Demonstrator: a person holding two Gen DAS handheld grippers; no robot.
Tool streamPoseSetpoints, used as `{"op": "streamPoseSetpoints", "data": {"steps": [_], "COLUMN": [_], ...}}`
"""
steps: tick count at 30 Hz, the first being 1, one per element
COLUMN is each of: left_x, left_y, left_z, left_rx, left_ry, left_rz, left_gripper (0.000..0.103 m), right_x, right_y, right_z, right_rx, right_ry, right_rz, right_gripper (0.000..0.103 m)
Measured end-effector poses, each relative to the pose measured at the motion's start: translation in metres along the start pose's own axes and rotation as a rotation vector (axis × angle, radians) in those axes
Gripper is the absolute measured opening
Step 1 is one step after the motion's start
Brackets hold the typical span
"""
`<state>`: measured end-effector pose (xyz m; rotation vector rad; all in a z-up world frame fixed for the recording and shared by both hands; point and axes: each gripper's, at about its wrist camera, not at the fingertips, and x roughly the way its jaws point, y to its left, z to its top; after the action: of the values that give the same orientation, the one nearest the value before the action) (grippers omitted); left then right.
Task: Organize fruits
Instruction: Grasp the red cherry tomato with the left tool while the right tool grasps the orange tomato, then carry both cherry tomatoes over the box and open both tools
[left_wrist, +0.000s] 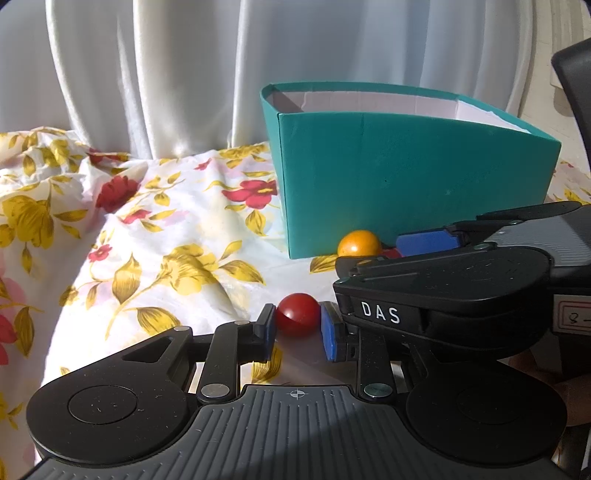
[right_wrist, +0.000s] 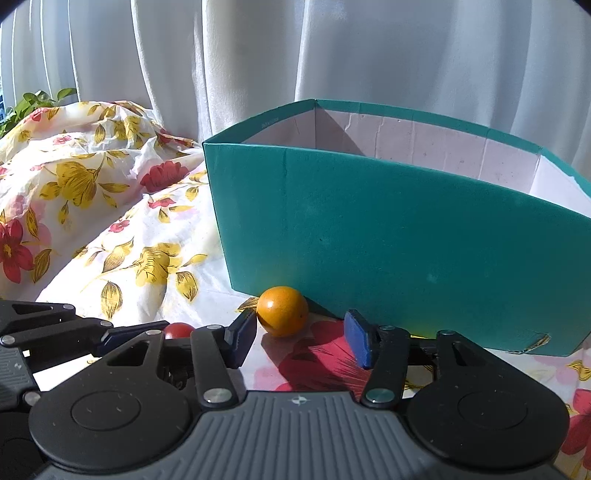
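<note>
Two small round fruits by a teal box, one in each set of jaws

Left hand-held gripper is clamped on the red fruit, both blue pads touching its sides, low over the floral cloth. Right hand-held gripper stands part-way open around the orange fruit: left pad just beside or touching it, cannot tell which; right pad clearly apart from it. Orange fruit sits on the cloth right at the foot of the teal box, near its left front corner.

Surroundings: the box wall rises directly behind the orange fruit, open top, pale inside. White curtain hangs behind everything. Cloth is bunched up at left. The two hand-held grippers crowd each other; in the left wrist view the right one crosses in from the right and overlaps the left one's right finger.

View differences: left wrist view shows the grip on the red fruit in full, orange fruit half hidden behind the right gripper. Right wrist view shows the orange fruit whole, red fruit only as a sliver behind linkages, plus green leaves at far left.

Both fruits are round, no long axis readable. Box's long side runs left to right.
</note>
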<state>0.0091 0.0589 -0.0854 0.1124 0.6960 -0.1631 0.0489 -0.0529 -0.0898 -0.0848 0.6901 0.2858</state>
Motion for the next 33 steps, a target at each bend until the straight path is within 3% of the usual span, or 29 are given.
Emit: {"op": "streamPoseSetpoints", "data": {"steps": [2, 8, 18, 23, 29, 33], "left_x": [0.0, 0.0, -0.017, -0.043, -0.049, -0.054], "left_y": [0.0, 0.0, -0.017, -0.037, -0.062, -0.079], "left_z": [-0.001, 0.001, 0.018, 0.061, 0.132, 0.172], "left_rx": [0.0, 0.002, 0.06, 0.09, 0.057, 0.081], "left_ry": [-0.003, 0.003, 0.006, -0.041, -0.034, -0.085], "left_rz": [-0.001, -0.001, -0.016, -0.055, -0.006, 0.061], "left_gripper": [0.029, 0.029, 0.029, 0.029, 0.029, 0.029], "right_x": [0.004, -0.002, -0.055, -0.091, -0.127, -0.138], "right_y": [0.004, -0.002, -0.029, -0.053, -0.091, -0.115], "right_z": [0.0, -0.002, -0.003, 0.01, 0.053, 0.084], "right_rx": [-0.015, 0.007, 0.061, 0.09, 0.114, 0.125], "right_ry": [0.004, 0.006, -0.017, -0.036, -0.099, -0.128], "right_rz": [0.018, 0.025, -0.03, -0.059, -0.112, -0.136], "right_gripper": [0.031, 0.031, 0.03, 0.03, 0.03, 0.03]}}
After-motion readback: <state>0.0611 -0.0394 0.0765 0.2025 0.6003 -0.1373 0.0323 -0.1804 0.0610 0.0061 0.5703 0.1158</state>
